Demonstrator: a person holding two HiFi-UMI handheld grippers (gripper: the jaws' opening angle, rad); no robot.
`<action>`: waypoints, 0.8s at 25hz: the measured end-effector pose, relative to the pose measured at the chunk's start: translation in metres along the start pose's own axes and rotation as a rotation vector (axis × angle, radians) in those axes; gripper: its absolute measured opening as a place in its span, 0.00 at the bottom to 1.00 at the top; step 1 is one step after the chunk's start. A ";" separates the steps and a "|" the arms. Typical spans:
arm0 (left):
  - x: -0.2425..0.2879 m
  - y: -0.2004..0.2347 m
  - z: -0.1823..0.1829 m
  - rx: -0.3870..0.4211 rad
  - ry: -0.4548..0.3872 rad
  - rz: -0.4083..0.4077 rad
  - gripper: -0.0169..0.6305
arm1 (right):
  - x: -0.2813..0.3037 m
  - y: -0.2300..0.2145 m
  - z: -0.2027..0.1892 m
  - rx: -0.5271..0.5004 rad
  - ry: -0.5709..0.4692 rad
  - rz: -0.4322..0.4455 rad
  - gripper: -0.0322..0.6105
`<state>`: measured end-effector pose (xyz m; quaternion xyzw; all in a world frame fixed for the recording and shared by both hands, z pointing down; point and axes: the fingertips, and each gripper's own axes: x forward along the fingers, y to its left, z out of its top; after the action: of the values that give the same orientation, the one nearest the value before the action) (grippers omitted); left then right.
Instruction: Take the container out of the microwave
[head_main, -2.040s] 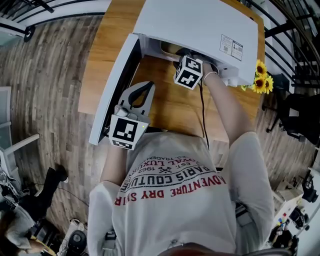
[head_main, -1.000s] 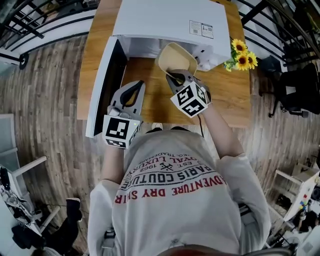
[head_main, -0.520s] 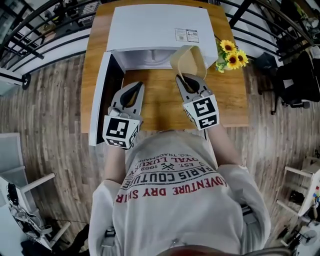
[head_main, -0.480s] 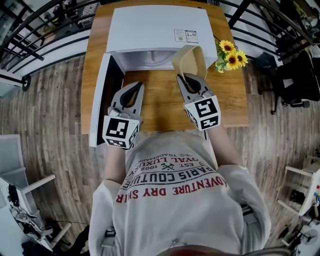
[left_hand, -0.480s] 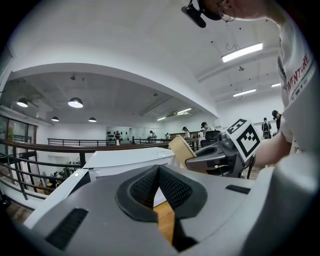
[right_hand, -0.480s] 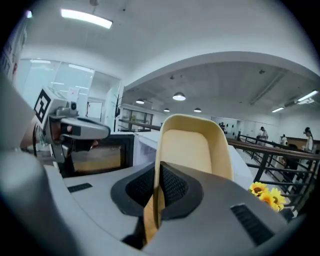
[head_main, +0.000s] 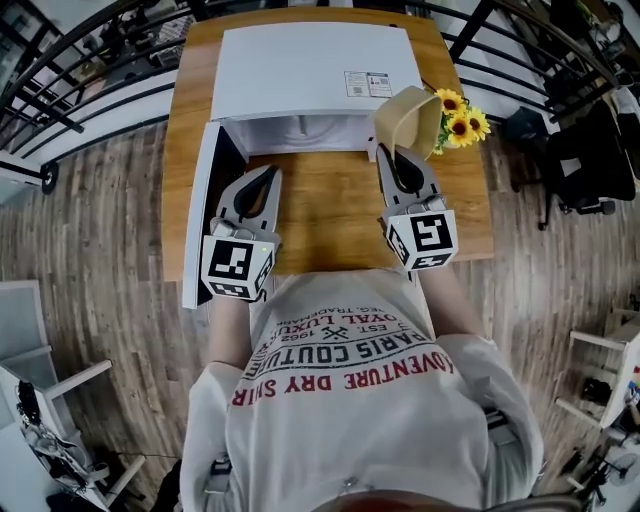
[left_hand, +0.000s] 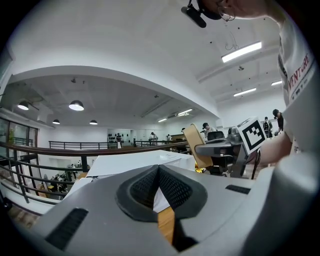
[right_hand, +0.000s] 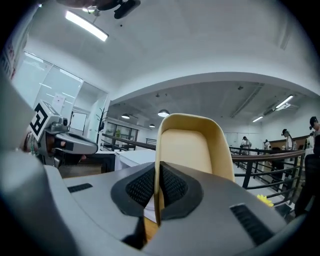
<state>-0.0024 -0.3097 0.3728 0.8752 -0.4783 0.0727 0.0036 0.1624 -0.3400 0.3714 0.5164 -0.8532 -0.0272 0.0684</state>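
Observation:
The beige container (head_main: 408, 122) is out of the white microwave (head_main: 310, 70), held in the air above the table's right side, tipped up on its side. My right gripper (head_main: 397, 152) is shut on its rim; in the right gripper view the rim runs between the pads (right_hand: 158, 172) and the container (right_hand: 192, 150) stands upright ahead. The microwave door (head_main: 205, 200) hangs open at the left. In front of the open cavity my left gripper (head_main: 262, 178) is shut with nothing in it (left_hand: 158, 172). The left gripper view shows the container (left_hand: 192, 145) off to the right.
The wooden table (head_main: 330, 210) carries the microwave, with bare wood in front of it. Yellow sunflowers (head_main: 462, 118) stand at the table's right edge, just beyond the container. Black railings and a wooden floor surround the table.
My right gripper has pulled the container out of the microwave, lifted it and carried it right towards the sunflowers, turning it on edge. The left gripper rose slightly.

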 end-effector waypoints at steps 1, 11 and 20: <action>0.000 0.001 0.000 0.000 0.002 0.002 0.05 | 0.001 -0.003 0.002 0.012 -0.004 -0.008 0.10; 0.003 0.007 0.000 0.007 0.009 0.007 0.05 | 0.009 -0.006 -0.001 0.047 0.009 -0.013 0.10; 0.003 0.006 0.000 0.018 0.013 0.010 0.05 | 0.012 0.002 -0.001 0.028 0.005 0.012 0.10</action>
<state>-0.0060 -0.3155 0.3732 0.8722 -0.4821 0.0827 -0.0013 0.1557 -0.3496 0.3740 0.5122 -0.8564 -0.0133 0.0636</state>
